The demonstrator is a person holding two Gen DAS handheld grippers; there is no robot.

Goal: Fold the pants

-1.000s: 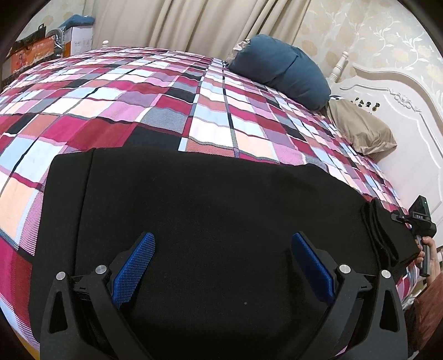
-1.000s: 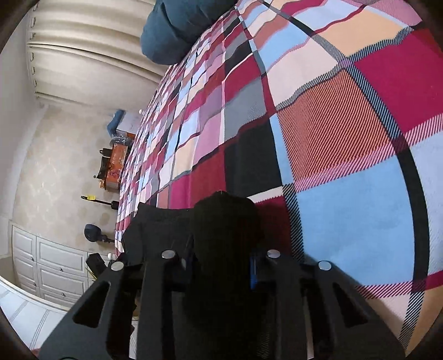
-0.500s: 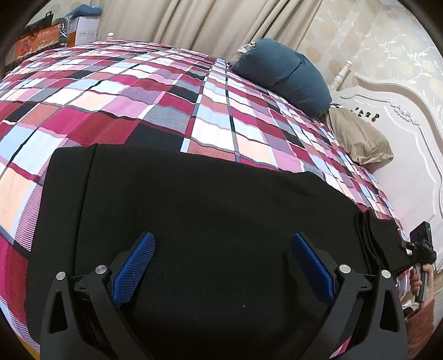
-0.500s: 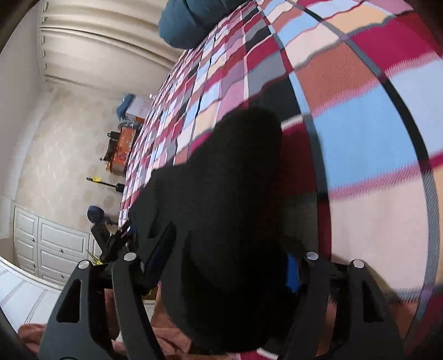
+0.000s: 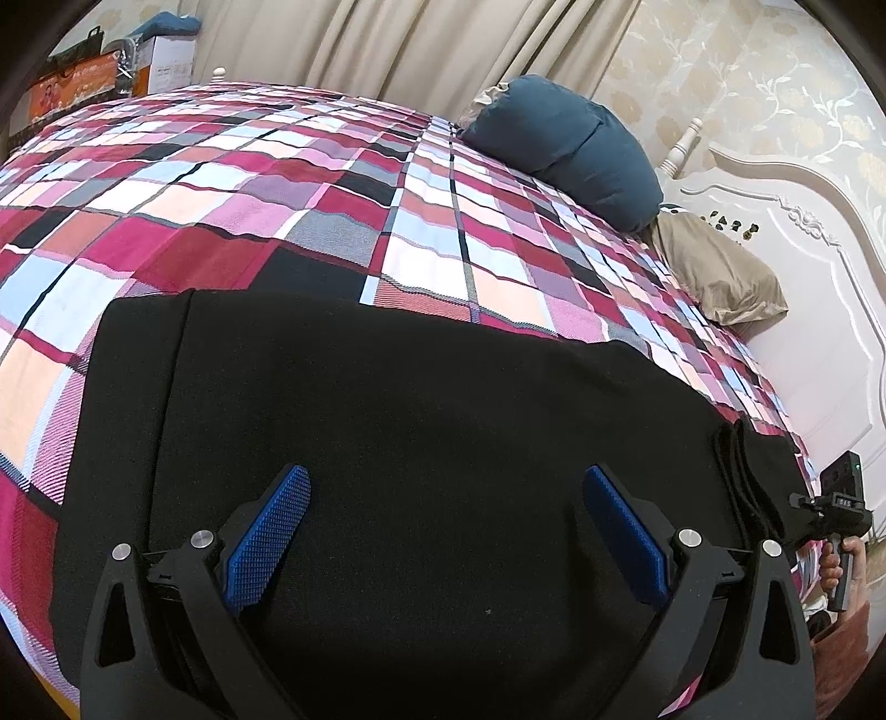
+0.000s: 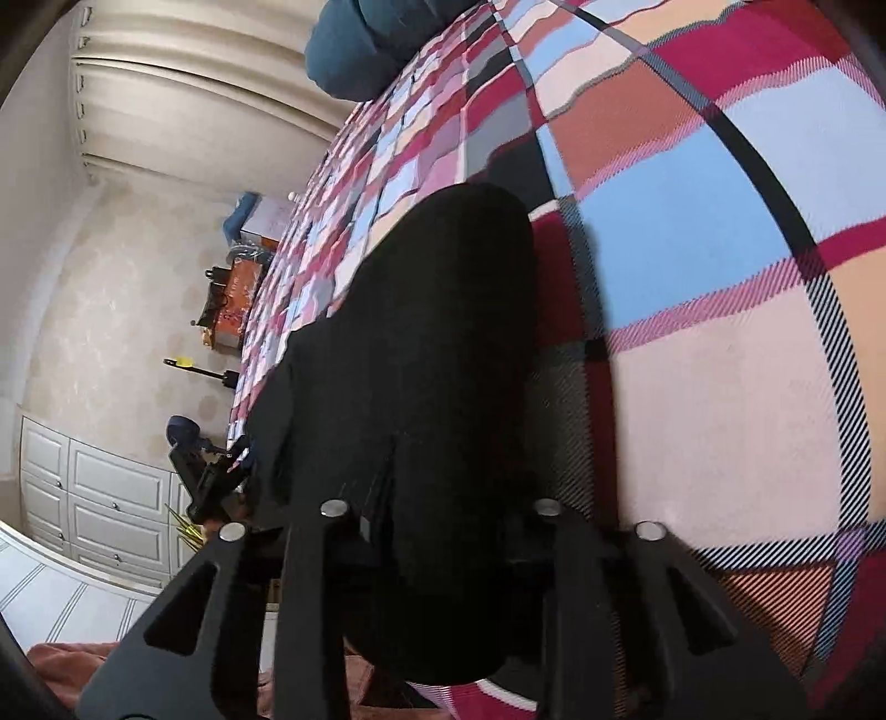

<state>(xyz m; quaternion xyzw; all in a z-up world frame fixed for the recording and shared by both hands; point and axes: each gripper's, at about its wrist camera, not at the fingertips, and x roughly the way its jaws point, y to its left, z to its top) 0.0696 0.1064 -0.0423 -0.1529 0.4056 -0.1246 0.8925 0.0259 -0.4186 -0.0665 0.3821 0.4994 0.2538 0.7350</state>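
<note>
Pants: black pants (image 5: 421,443) lie spread flat across the near part of the bed, covering most of the lower half of the left wrist view; a narrower band runs along their left edge, and at their right end the cloth bunches into stacked folds.
Bed cover: a plaid bedspread (image 5: 277,183) in red, pink, pale blue, white and black lies under the pants and stretches away to the curtains.
Left gripper: the left gripper (image 5: 448,531) hangs over the middle of the pants with its jaws wide apart; the blue pads (image 5: 268,531) grip nothing, only flat black cloth showing between them.
Right gripper: the right gripper (image 6: 443,531) sits at the bunched end of the pants (seen small at the right edge of the left wrist view, a hand around its handle). Its jaws have just been closing, and a thick roll of black cloth fills the gap between them; the pads are hidden by that cloth, so it reads as clamped on the fabric.
Pillows: a dark teal pillow (image 5: 570,149) and a tan pillow (image 5: 714,277) rest at the head of the bed, beside the white headboard (image 5: 803,310).
Room: beige curtains (image 5: 415,50) behind the bed; white cabinets (image 6: 94,509) in the right wrist view.
</note>
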